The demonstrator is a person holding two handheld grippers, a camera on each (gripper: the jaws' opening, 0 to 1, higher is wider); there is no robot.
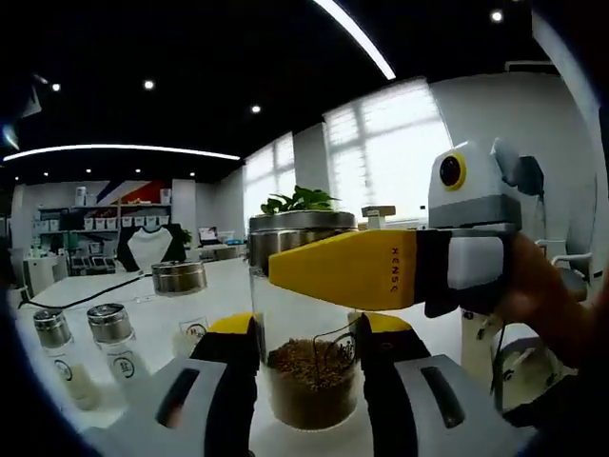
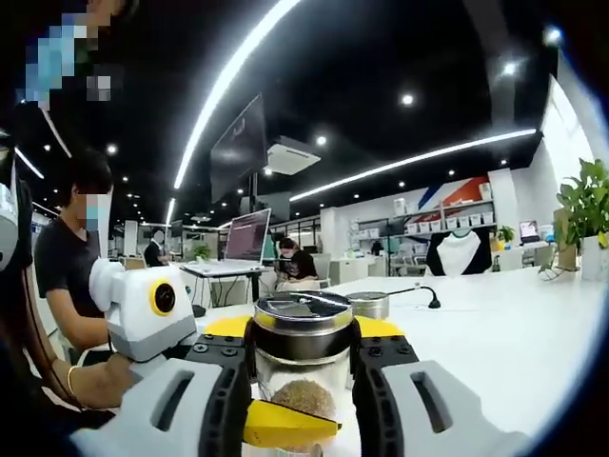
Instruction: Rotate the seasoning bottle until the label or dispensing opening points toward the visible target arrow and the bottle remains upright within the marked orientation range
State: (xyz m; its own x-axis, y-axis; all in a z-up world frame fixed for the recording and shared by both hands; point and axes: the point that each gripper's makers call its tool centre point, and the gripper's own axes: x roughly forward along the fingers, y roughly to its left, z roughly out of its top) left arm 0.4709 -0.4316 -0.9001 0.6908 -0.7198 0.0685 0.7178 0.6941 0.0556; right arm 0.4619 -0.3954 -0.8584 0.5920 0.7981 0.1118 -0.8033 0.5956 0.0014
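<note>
Seasoning bottle (image 1: 309, 367) standing upright on the white table (image 1: 219, 286), long axis vertical. Left of the bottle, two smaller shakers (image 1: 86, 347). Left gripper (image 1: 309, 347) clamped low on the bottle's glass, right gripper (image 2: 303, 354) closed around its metal lid (image 2: 303, 319), reaching in from the opposite side. No target arrow spotted, so turn direction unclear.
</note>
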